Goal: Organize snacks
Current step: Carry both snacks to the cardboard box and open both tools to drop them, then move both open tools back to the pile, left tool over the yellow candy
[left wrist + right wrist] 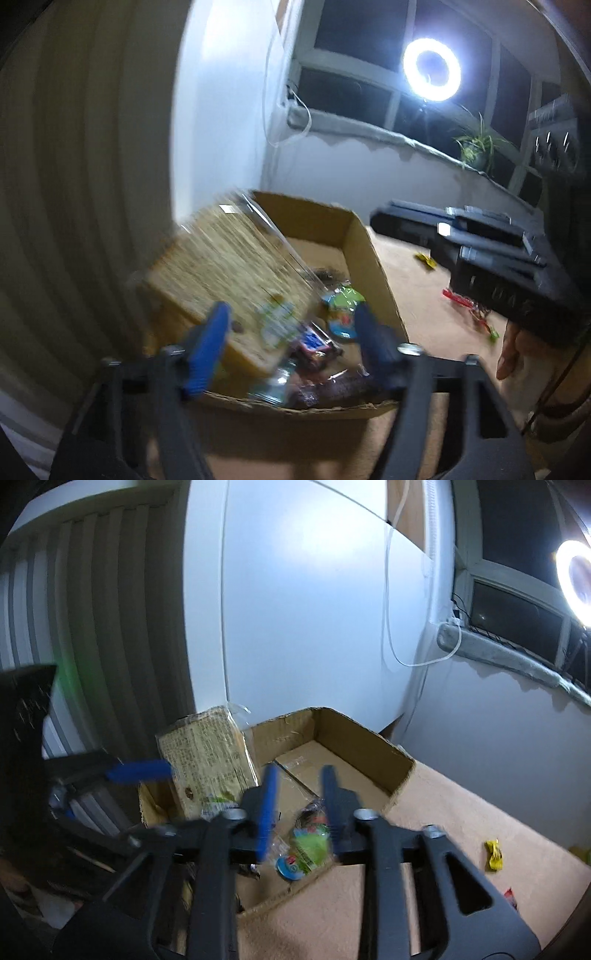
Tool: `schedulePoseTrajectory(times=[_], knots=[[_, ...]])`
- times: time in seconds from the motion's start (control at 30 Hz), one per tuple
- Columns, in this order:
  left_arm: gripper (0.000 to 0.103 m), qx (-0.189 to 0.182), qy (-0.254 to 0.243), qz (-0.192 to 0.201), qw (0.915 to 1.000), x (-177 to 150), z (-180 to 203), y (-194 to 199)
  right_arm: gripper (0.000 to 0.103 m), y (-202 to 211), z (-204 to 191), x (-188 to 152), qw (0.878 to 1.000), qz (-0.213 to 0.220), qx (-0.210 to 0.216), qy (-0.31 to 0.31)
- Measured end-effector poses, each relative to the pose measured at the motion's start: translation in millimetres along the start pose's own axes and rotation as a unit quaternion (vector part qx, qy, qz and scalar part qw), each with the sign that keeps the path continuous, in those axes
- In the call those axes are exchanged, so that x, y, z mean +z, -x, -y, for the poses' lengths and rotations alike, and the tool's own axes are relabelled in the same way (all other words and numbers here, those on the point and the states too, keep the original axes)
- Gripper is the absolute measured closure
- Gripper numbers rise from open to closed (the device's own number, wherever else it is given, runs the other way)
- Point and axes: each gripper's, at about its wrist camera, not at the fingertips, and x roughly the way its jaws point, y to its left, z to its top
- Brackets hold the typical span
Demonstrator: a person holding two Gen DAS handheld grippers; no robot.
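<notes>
- Left tool (291, 339): blue ribbed pads spread wide, nothing gripped; the flat clear-wrapped noodle pack (236, 273) leans just ahead, by its left pad.
- Right tool (299, 808): pads partly apart, empty, over the cardboard box (369, 753).
- Box: brown corrugated, torn front rim, open top. Inside, just ahead of both tools: noodle pack propped on left wall, green crinkly snack packet (310, 843), blue round lid (290, 867), dark glossy wrappers (317, 373).
- Right of tools, on tan matte table (461, 812): yellow wrapper (494, 854); red wrappers (465, 301).
</notes>
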Motion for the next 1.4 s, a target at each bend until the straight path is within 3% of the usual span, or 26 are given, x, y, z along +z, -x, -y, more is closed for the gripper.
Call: schedulePoseTrajectory(times=[0.17,0.23,0.33,0.43,0.67,0.77,1.4], knots=[[0.024,0.036,-0.019,0.016,0.9990,8.2,-1.2,18.7,0.042,12.0,8.2,-11.3,1.000,0.003,-0.019,-0.020],[0.024,0.046,-0.024,0.020,0.9985,9.3,-1.6,22.0,0.027,19.9,11.9,-14.5,0.999,0.013,-0.027,-0.025],[0.024,0.052,-0.026,0.023,0.9980,9.3,-2.4,26.6,0.025,32.7,11.6,-19.0,0.998,0.032,-0.049,-0.026],[0.024,0.056,-0.029,0.027,0.9977,10.5,-1.8,32.7,0.013,42.8,14.9,-21.6,0.997,0.041,-0.058,-0.038],[0.024,0.060,-0.044,0.035,0.9966,15.7,12.1,40.3,0.013,63.4,23.5,-30.2,0.995,0.045,-0.059,-0.060],[0.024,0.061,-0.052,0.037,0.9961,16.3,19.0,45.2,0.005,72.8,27.0,-36.0,0.995,0.046,-0.070,-0.062],[0.023,0.033,-0.102,0.018,0.9940,16.1,79.5,34.4,0.005,122.3,76.2,-93.7,0.984,0.014,-0.132,-0.120]])
